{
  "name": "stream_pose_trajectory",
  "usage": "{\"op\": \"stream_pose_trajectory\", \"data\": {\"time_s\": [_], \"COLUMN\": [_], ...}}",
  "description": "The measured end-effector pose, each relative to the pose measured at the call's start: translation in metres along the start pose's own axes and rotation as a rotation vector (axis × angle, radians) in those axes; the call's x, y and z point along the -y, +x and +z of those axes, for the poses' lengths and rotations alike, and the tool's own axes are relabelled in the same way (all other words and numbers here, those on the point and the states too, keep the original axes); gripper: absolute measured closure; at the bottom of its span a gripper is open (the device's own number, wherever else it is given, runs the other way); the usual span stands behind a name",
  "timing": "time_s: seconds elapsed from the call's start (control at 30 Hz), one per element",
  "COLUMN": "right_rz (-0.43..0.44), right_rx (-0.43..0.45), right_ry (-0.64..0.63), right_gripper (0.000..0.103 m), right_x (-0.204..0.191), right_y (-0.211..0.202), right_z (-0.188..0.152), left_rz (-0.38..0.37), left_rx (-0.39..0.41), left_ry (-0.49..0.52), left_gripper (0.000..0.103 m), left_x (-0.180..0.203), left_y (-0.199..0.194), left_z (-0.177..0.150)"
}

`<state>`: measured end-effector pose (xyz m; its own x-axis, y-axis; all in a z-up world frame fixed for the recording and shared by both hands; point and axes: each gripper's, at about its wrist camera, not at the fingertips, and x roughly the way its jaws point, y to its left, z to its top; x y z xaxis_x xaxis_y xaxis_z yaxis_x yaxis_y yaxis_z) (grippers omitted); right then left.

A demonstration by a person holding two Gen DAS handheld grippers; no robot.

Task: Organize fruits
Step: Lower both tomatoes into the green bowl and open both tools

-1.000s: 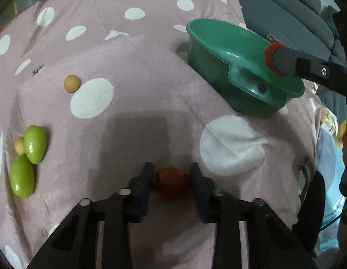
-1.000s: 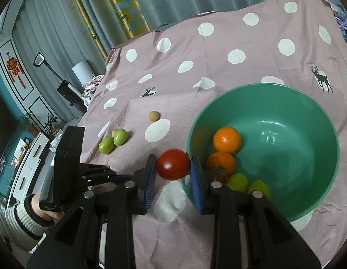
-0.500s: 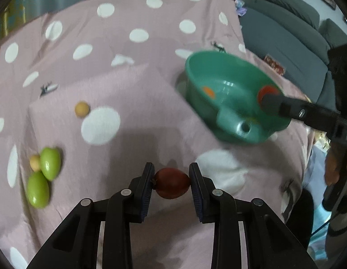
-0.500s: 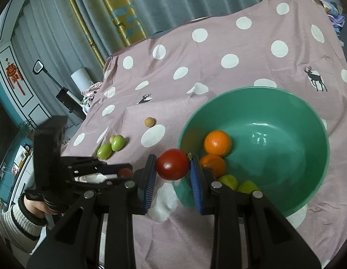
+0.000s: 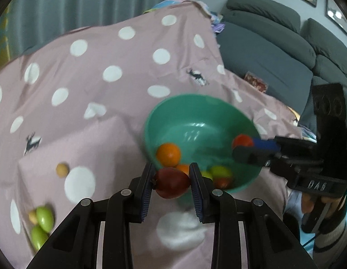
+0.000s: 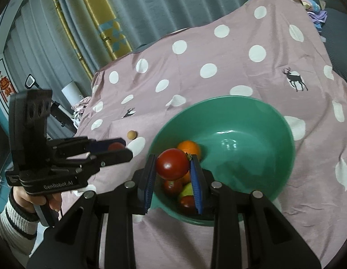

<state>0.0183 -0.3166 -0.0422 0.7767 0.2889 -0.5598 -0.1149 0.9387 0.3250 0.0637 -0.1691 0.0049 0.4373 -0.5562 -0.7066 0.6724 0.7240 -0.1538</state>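
Left gripper (image 5: 171, 182) clamped on a dark red fruit (image 5: 172, 182), pads pressed to both its sides, held just at the near rim of the green bowl (image 5: 196, 103), at about 6 o'clock of the bowl in the left wrist view. Right gripper (image 6: 172, 168) likewise closed on a bright red tomato (image 6: 172, 167), poised over the bowl's near-left edge, at about 8 o'clock of the bowl in its own view. Inside the bowl: an orange (image 5: 168, 154) at the near-left wall, a second orange partly hidden behind the held fruit, a yellow-green fruit (image 5: 220, 171) and another red one (image 6: 172, 187) along the near side. Out on the pink polka-dot cloth (image 5: 119, 103): a small tan fruit (image 5: 62, 170) at 9 o'clock of the bowl, well apart from it, and two green fruits (image 5: 42, 226) touching each other at 8 o'clock, with a second small tan one tucked against them. Striped sleeve (image 6: 14, 222) and hand (image 6: 34, 201) behind the left tool at the right wrist view's lower left. Grey sofa (image 5: 274, 44) beyond the cloth at 2 o'clock.
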Motion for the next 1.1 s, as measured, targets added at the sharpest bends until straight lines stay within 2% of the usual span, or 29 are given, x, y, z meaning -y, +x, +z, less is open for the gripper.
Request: {"op": "stream_pose_trajectory", "data": {"time_s": [0.3,0.63,0.93,1.1], "right_rz": [-0.031,-0.069,-0.076,-0.066], "right_rx": [-0.002,-0.008,-0.012,-0.010], "right_ry": [0.016,0.021,0.023,0.033], "right_gripper": [0.073,0.073,0.071,0.070], "right_x": [0.015,0.027,0.026,0.025], "right_y": [-0.001,0.001,0.001,-0.001], "right_z": [-0.002,-0.005,-0.006,-0.006], "left_rz": [-0.034,-0.016,-0.002,0.036], "left_rx": [-0.023,-0.064,-0.069,-0.055], "left_ry": [0.052,0.084,0.091,0.090], "left_gripper": [0.071,0.071,0.071,0.069], "left_x": [0.025,0.033,0.037,0.038], "left_y": [0.028,0.047,0.047,0.038], "left_z": [0.018,0.020,0.018,0.018]}}
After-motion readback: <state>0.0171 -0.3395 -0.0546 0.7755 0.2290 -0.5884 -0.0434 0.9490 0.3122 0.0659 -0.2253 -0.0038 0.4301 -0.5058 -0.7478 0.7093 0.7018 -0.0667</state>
